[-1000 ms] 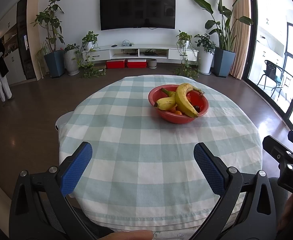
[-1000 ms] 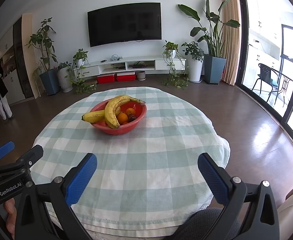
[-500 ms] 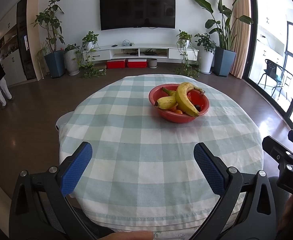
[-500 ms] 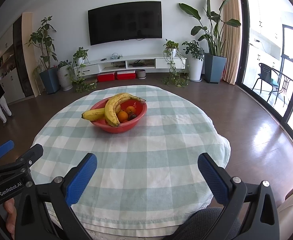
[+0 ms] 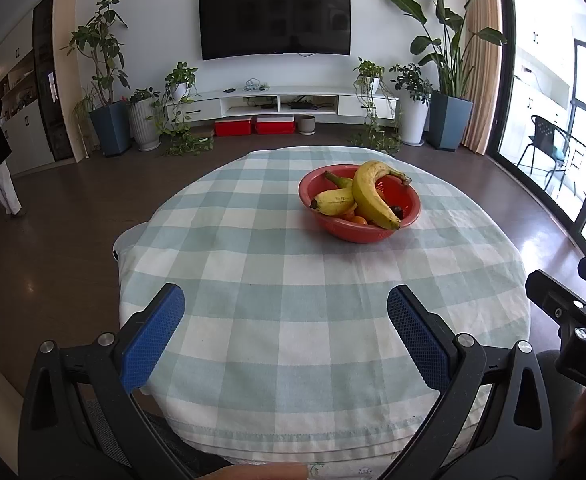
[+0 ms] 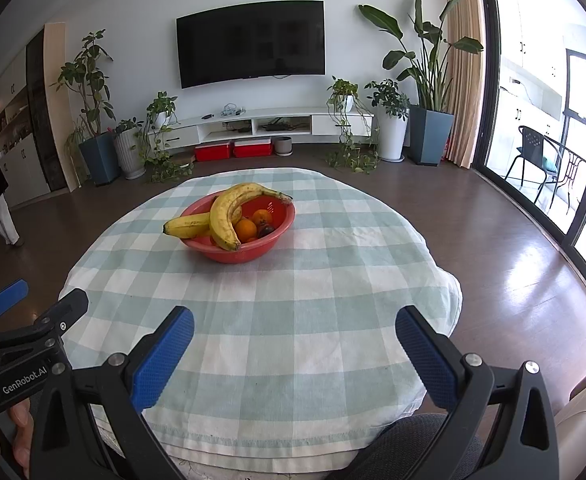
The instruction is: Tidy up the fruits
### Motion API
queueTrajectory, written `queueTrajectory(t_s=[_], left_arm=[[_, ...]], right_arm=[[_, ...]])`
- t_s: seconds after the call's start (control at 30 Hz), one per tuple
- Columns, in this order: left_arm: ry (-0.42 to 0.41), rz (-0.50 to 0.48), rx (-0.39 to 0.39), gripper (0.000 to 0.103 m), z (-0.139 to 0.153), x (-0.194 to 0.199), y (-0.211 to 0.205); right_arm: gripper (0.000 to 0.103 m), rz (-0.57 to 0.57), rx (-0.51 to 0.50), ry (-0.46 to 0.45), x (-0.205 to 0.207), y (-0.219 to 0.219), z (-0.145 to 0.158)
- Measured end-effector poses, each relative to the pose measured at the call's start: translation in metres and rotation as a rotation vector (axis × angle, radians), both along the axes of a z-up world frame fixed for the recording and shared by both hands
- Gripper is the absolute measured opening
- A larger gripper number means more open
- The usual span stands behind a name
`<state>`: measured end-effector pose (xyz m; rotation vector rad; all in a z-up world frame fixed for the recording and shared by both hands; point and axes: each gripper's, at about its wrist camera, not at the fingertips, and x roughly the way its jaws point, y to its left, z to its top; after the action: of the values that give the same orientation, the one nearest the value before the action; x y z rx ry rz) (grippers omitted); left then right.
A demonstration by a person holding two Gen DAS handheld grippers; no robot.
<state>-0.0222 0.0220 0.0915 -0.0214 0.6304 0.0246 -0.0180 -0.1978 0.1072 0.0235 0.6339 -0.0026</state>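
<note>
1. Fingers: left gripper (image 5: 285,320) has its fingers (image 5: 153,332) spread wide, nothing between them; right gripper (image 6: 295,350) likewise, fingers (image 6: 161,360) wide apart and empty. Both hang over the near edge of the counter (image 5: 253,280), well short of the fruit.
2. Left side of the counter is bare cloth (image 5: 221,224). Risk: cloth is loose and rumpled at the rim, so a finger dragged low could snag it and pull the bowl w/ it.
3. Bowl (image 6: 229,254), red, sits toward the far side of the counter. Two bananas (image 6: 223,216) lie across the top, one tip poking out past the left rim. Risk: grab it near an end and it pivots, rolls off the rim or tips the light bowl.
4. Oranges (image 6: 247,229) plus a small dark fruit (image 6: 266,230) sit under/beside the bananas. Risk: reaching for these first means shoving the bananas aside; round fruit could slip from the pads and roll off the counter.
5. Right: both grippers are close together, so if both go for the bowl at once they may clash. Squeezing a ripe banana too hard would prob. bruise it.
</note>
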Motion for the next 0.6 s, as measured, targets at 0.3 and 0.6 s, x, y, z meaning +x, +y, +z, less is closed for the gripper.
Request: queueTrajectory(t_s=[0.3,0.6], left_arm=[[0.003,0.001,0.005,0.103,-0.0021,-0.0002,0.0002],[0.008,0.005,-0.023,0.103,-0.0076,-0.0015,0.0052]], right_arm=[[0.103,0.001,-0.001,0.001,0.0003,0.0005,0.0019],[0.103,0.001,-0.001,0.008,-0.0028,-0.0011,0.0005]])
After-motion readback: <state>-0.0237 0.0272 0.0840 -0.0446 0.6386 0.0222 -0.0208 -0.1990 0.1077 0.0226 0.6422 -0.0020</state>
